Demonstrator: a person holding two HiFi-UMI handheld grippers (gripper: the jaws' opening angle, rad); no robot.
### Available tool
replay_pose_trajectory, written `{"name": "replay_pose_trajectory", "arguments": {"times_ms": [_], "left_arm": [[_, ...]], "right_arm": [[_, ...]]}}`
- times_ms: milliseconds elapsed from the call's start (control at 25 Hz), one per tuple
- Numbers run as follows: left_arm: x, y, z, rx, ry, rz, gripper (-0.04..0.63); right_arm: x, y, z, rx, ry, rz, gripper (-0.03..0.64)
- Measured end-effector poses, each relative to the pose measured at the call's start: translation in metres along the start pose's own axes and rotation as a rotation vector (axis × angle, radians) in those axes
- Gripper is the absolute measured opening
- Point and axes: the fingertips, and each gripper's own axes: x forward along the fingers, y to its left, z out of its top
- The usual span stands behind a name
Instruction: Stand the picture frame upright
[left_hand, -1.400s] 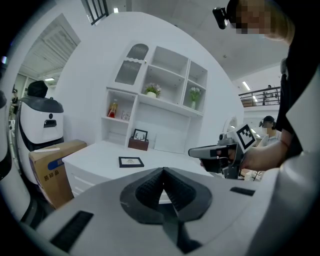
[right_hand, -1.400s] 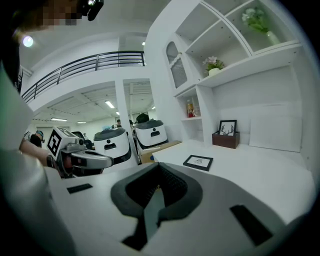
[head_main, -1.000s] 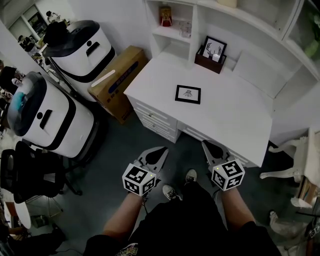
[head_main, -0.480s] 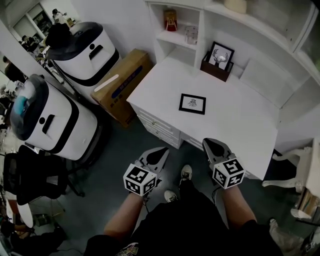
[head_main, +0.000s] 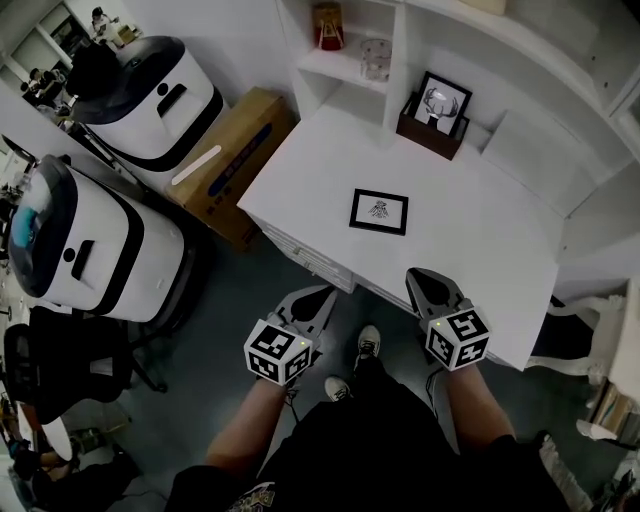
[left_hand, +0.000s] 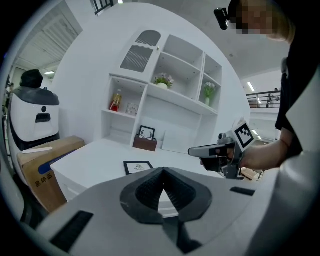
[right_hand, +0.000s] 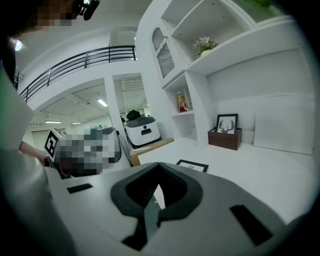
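1. Nothing of the task is done as far as can be seen; the picture frame (head_main: 379, 211) lies flat, face up, on the white table (head_main: 480, 250), about midway between the front edge and the shelf unit at the back, with bare table all round it.

2. The left claw (head_main: 322, 295) is clenched with nothing in it; in the left gripper view its jaws meet at the tips and only table shows through the small gap behind them.

3. The right claw (head_main: 416, 277) is likewise clenched and empty; its tip sits about over the table's front edge, while the left one hangs over the floor short of the drawers; both are well apart from the frame.

4. What is left, in my judgement, is the whole job: reach over the table, open a claw, take an edge of the frame, tip it up and leave it standing.

5. A second frame with an antler print (head_main: 443, 100) stands upright in a brown wooden box (head_main: 428, 129) at the back of the table; this may show the pose wanted, though that is a guess.

6. The flat frame's back is hidden, so I cannot tell whether it has a prop leg or must lean on something.

7. Its print is too small to read in any view; in the left gripper view the frame's near edge (left_hand: 138, 166) is cut off by the claw's own body, and in the right gripper view only its far part (right_hand: 192, 165) shows.

8. A mosaic patch covers most of the left claw in the right gripper view.
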Motion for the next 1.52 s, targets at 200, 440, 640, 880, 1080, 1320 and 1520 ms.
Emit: {"name": "replay_pose_trajectory", "arguments": {"times_ms": [200,440,640,880,1080,1320,1520], "left_arm": [[0.021,0.016,0.002,-0.009,0.02,0.007,0.005],[0.041,0.036,0.001,-0.015,0.043,0.032,0.005],[0.063,0.05,0.006,-0.011,0.048,0.052,0.005],[0.087,0.06,0.013,0.013,0.062,0.078,0.005],[0.097,0.061,0.02,0.005,0.073,0.085,0.005],[0.111,0.06,0.026,0.026,0.089,0.069,0.005],[0.123,0.07,0.021,0.016,0.115,0.058,0.005]], "right_arm": [[0.021,-0.02,-0.001,0.01,0.03,-0.003,0.003],[0.044,-0.042,-0.002,0.02,0.056,-0.004,0.003],[0.058,-0.062,-0.003,0.026,0.071,-0.007,0.003],[0.068,-0.081,-0.009,0.037,0.098,-0.003,0.003],[0.071,-0.09,-0.007,0.05,0.104,0.005,0.003],[0.074,-0.104,-0.007,0.076,0.101,-0.013,0.003],[0.08,-0.112,-0.015,0.106,0.111,-0.027,0.005]]}}
